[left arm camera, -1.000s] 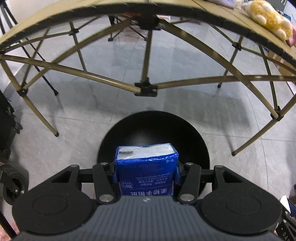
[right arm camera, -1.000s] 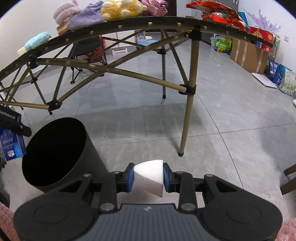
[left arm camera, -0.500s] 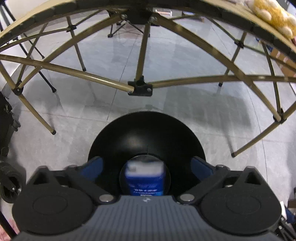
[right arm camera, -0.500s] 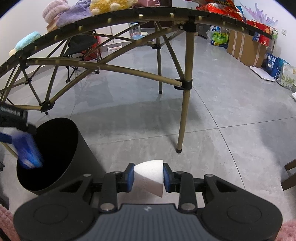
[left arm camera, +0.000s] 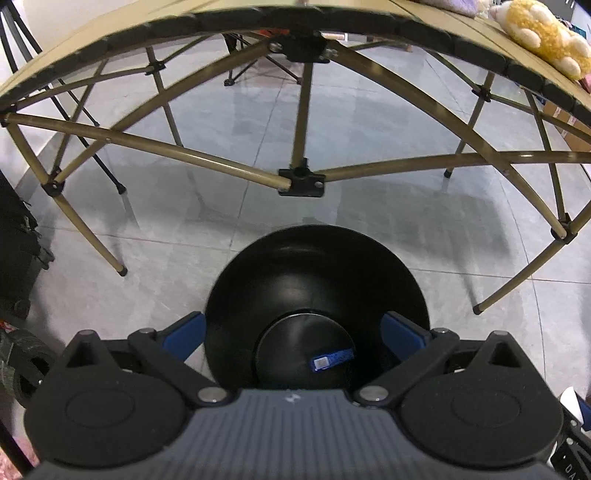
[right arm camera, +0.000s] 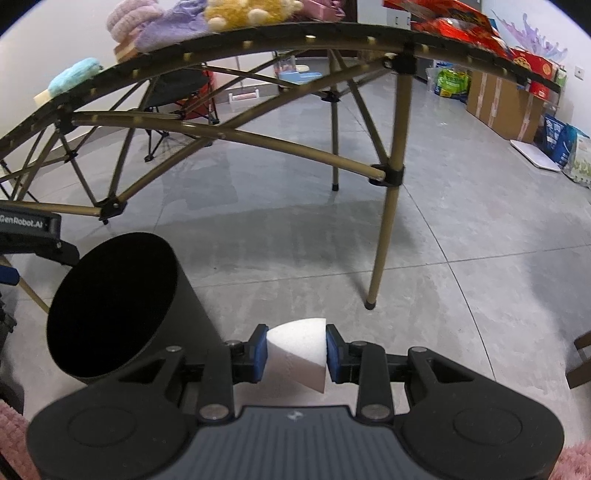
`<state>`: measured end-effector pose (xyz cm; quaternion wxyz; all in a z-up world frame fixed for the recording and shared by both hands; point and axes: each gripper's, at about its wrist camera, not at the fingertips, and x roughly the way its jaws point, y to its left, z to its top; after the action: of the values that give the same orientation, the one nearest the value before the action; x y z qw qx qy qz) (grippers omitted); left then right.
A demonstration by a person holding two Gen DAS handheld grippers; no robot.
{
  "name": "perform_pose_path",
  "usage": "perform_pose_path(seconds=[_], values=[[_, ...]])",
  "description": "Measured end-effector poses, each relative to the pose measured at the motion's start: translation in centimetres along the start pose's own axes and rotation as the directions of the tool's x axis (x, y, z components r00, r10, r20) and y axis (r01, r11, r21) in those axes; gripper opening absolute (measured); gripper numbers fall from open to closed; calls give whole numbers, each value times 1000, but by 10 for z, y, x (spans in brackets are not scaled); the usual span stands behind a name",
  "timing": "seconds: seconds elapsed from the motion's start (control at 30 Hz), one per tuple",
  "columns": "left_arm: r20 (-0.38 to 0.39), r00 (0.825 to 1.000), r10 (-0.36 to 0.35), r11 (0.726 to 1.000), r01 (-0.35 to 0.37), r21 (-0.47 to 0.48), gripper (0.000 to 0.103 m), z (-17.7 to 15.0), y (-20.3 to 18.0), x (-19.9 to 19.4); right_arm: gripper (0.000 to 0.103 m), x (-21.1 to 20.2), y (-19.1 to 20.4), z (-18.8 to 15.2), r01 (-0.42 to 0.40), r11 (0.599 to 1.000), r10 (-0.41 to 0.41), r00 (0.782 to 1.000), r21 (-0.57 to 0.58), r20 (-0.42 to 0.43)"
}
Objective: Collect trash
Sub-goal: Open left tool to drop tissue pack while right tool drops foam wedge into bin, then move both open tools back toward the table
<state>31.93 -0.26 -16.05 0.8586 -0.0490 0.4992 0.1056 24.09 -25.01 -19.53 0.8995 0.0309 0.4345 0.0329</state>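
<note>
The left gripper (left arm camera: 295,332) hangs directly over the black bin (left arm camera: 317,273), its jaws spread wide apart with the blue pads (left arm camera: 184,334) flanking the bin's mouth and nothing between them. Down on the bin's round bottom lies the blue tissue pack (left arm camera: 332,359), toward the right of the floor of the bin, resting tilted with a pale label end turned to the left. The right gripper (right arm camera: 295,354) has its jaws clamped on a white foam wedge (right arm camera: 299,350), the blue pads pressing its two sides and its pointed end angled down toward the camera. In the right wrist view the same black bin (right arm camera: 110,306) stands on the grey tiled floor (right arm camera: 461,240) to the left of and a little beyond the held wedge, its dark opening tipped toward the viewer; the wedge is beside the bin, not over it. At the far left edge of that view part of the left gripper (right arm camera: 29,236) shows near the bin's rim. A folding table's tan legs (right arm camera: 388,206) and crossed braces rise behind the bin, and on the tabletop (right arm camera: 332,37) sit a yellow plush toy (right arm camera: 251,11), purple and pink soft items (right arm camera: 162,22) and red snack bags (right arm camera: 454,18).
</note>
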Motion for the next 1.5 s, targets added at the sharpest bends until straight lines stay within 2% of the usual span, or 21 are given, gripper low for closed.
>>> perform_pose_path(seconds=[0.27, 0.47, 0.73, 0.97, 1.0, 1.07, 1.13, 1.27, 1.5], values=[[52, 998, 40, 999, -38, -39, 103, -3, 35, -14, 31, -1, 46, 24, -56, 995, 57, 998, -78, 10], [80, 992, 99, 991, -91, -97, 103, -3, 72, -20, 31, 10, 103, 45, -122, 978, 121, 992, -170, -19], [66, 985, 161, 972, -146, -185, 103, -7, 121, -21, 31, 35, 163, 70, -190, 960, 181, 981, -206, -63], [57, 981, 187, 962, -171, -211, 103, -10, 140, -21, 36, 59, 190, 77, -223, 951, 200, 972, -213, -124], [57, 980, 189, 961, -173, -214, 103, -10, 142, -21, 38, 62, 193, 78, -225, 952, 201, 971, -209, -132], [58, 980, 192, 960, -175, -219, 103, -11, 145, -21, 53, 68, 197, 77, -232, 951, 203, 967, -204, -154], [53, 979, 199, 957, -182, -225, 103, -11, 148, -20, 92, 72, 198, 77, -229, 952, 197, 966, -202, -169], [55, 981, 188, 957, -171, -233, 103, -10, 151, -20, 103, 74, 200, 80, -231, 951, 199, 966, -205, -166], [71, 982, 175, 961, -154, -230, 103, -11, 150, -25, 103, 78, 202, 76, -239, 949, 201, 961, -206, -190]])
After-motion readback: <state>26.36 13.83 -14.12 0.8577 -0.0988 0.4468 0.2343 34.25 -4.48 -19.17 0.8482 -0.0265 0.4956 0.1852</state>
